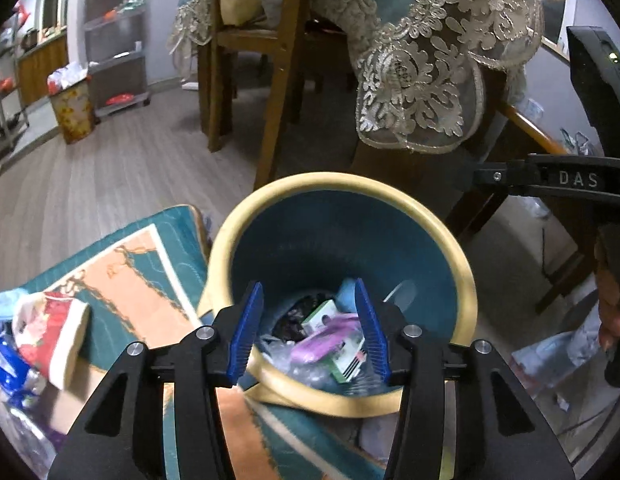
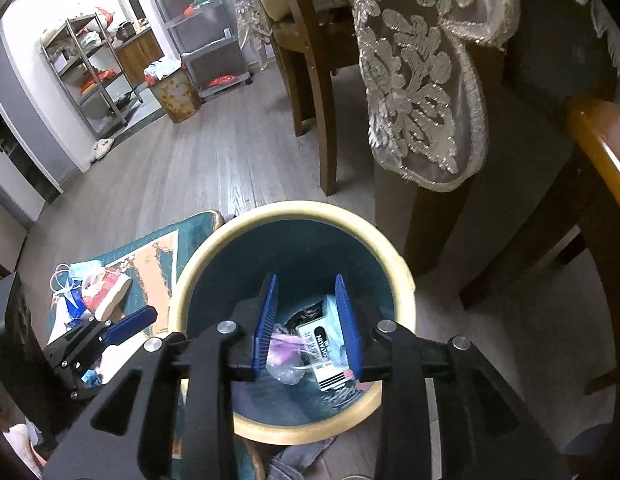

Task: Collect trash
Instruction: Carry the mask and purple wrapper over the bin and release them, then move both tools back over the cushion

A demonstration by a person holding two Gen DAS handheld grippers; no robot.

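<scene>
Hovering over the round bin (image 1: 462, 264), the left hand-held gripper (image 1: 310, 330) and right hand-held gripper (image 2: 307, 326) gape empty, ribbed blue pads apart; crumpled trash (image 2: 310, 344) lies inside, beside a patterned rug (image 1: 149, 264) on plank floor (image 2: 213, 168).

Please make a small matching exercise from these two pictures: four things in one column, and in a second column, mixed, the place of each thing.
1. purple wrapper
2. red paper cup
3. lace tablecloth
4. flowered bin

a. hangs over the table edge
b. far off, beside the metal shelves
c. inside the blue bin
d. lies on the patterned mat

Pairs: 1-c, 2-d, 3-a, 4-b
</scene>
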